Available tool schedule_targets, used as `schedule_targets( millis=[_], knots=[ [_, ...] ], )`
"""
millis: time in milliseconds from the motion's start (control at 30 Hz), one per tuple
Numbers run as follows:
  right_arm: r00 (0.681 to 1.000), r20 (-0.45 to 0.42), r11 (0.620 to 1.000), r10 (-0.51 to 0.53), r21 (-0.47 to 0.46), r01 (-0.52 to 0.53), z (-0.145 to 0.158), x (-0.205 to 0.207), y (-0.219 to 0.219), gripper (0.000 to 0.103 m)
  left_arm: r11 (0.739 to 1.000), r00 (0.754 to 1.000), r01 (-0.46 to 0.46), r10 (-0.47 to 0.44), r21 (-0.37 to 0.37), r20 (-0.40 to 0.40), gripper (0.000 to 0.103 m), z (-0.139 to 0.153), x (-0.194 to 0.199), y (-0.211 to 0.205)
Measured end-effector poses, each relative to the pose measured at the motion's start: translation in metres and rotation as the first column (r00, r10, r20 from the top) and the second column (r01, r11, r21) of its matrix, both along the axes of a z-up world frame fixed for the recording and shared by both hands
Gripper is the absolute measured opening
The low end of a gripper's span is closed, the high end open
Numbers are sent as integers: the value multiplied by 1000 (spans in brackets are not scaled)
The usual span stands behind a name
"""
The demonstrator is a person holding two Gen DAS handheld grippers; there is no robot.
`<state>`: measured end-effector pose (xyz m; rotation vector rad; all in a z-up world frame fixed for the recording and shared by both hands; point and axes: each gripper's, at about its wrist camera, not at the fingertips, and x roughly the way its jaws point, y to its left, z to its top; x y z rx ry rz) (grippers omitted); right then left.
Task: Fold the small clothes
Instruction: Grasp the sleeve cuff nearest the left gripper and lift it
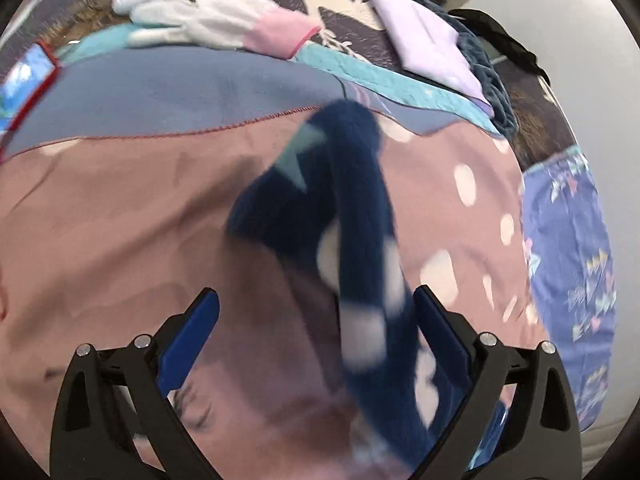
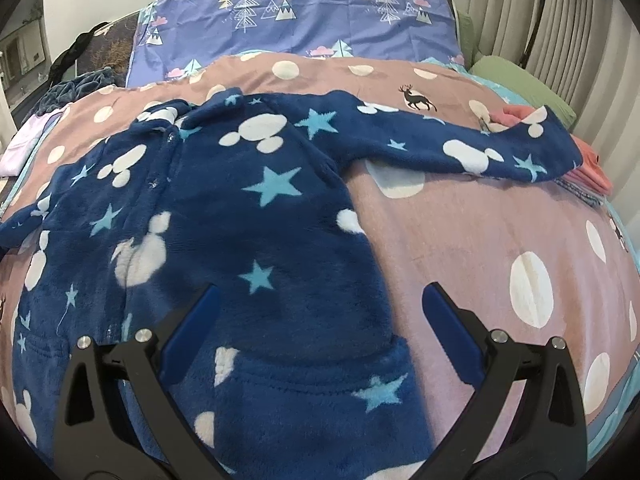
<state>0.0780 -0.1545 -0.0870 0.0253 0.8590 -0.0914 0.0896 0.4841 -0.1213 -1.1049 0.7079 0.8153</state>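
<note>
A small navy fleece jacket (image 2: 224, 216) printed with white mouse-head shapes and pale blue stars lies front-up on a dusty-pink bed cover (image 2: 460, 240) dotted with white circles. A buttoned placket runs down the jacket's middle, and one sleeve (image 2: 460, 148) stretches flat across the cover toward a folded coral-pink cloth (image 2: 592, 164) at the bed's edge, its cuff lying on that cloth. Beyond the cover sits a lavender pillowcase (image 2: 304, 16) patterned with trees and clouds.

The right claw (image 2: 320, 312) hovers over the jacket's lower hem, its blue-padded fingers spread wide and gripping nothing; one finger is above the fleece, the other above bare cover.

In the left wrist view, the left claw (image 1: 316, 316) also stands wide apart. A blurred strip of the same navy fleece (image 1: 360, 240), apparently the other sleeve, runs between its fingers, close to one pad; whether it touches that pad cannot be told. Farther back on the bed lie a white-and-pink garment (image 1: 224, 24), a folded pale lilac cloth (image 1: 424, 40), and a red-edged phone (image 1: 28, 76).
</note>
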Motion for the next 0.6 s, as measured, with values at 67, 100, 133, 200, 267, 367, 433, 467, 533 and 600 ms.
schedule_targets(
  millis=[67,100,133,200,267,367,433,467,533,600],
  knots=[
    [1000,-3,1000,-1,-3,1,-2,1,-1,101,999,999,-6,4,36,51,43,1,5,5],
    [1000,-5,1000,-3,-6,3,-3,2,-2,101,999,996,10,-14,40,91,33,3,7,5],
    [1000,-6,1000,-6,-7,6,-4,3,-3,101,997,988,49,-56,51,145,21,11,15,0],
    [1000,-9,1000,-20,-7,20,-5,5,-6,101,974,965,137,-172,178,198,16,46,35,-26],
    [999,-11,999,-37,0,37,-6,8,-10,101,923,918,253,-324,291,230,15,78,53,-65],
    [999,-9,999,-44,12,44,-6,11,-12,101,766,741,472,-612,436,274,15,132,81,-161],
    [999,-4,999,-45,11,45,-6,11,-13,101,618,601,585,-765,525,231,15,154,94,-233],
    [999,-5,999,-46,11,47,-6,11,-13,101,516,505,640,-841,570,195,17,161,98,-282],
    [999,-11,999,-51,13,51,-7,10,-16,101,343,361,700,-927,626,105,26,158,94,-360],
    [998,-13,998,-58,6,58,-7,9,-20,101,232,283,720,-959,654,29,53,141,83,-416]
  ],
)
